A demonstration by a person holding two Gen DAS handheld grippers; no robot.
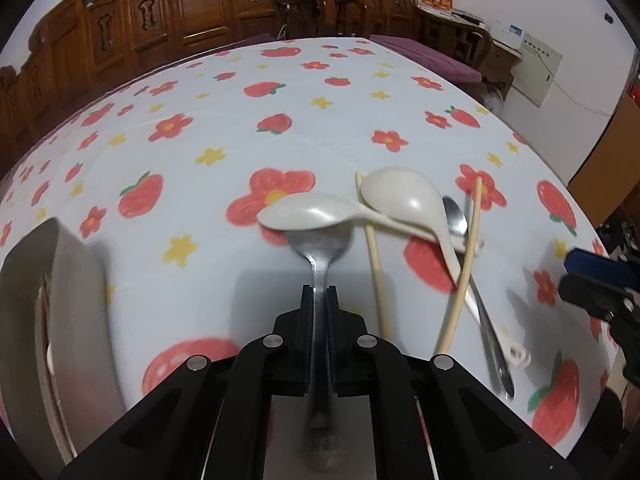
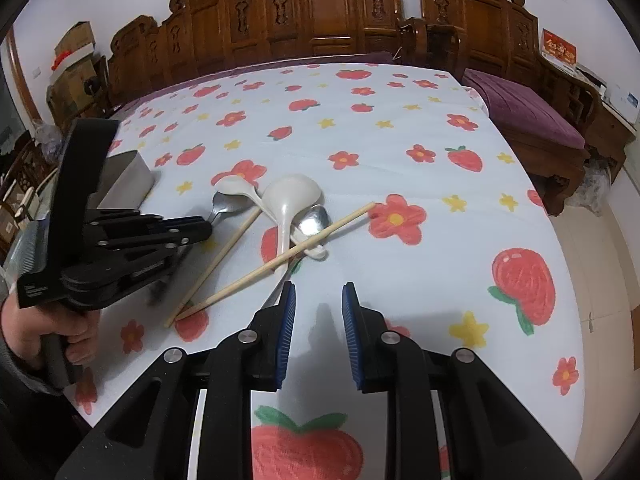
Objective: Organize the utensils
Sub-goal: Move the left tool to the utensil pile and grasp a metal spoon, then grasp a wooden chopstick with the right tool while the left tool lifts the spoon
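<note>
My left gripper (image 1: 319, 294) is shut on the handle of a metal spoon (image 1: 320, 246), whose bowl lies partly under a small white spoon (image 1: 304, 212). To its right lie a large white spoon (image 1: 400, 196), a second metal spoon (image 1: 456, 218) and two chopsticks (image 1: 374, 248), all piled crosswise on the flowered cloth. In the right wrist view my right gripper (image 2: 318, 300) stands open over bare cloth with nothing between its blue pads (image 2: 286, 320). The pile (image 2: 294, 200) is just ahead of it. The left gripper (image 2: 202, 228) reaches in from the left onto the first metal spoon (image 2: 226, 204).
A rectangular metal container (image 1: 76, 300) stands at the left of the table (image 2: 128, 180). A hand (image 2: 76, 340) holds the left gripper's handle. Carved wooden chairs (image 2: 320, 12) line the far side, and a purple cushion (image 2: 528, 112) lies to the right. The table edge (image 2: 560, 240) drops off on the right.
</note>
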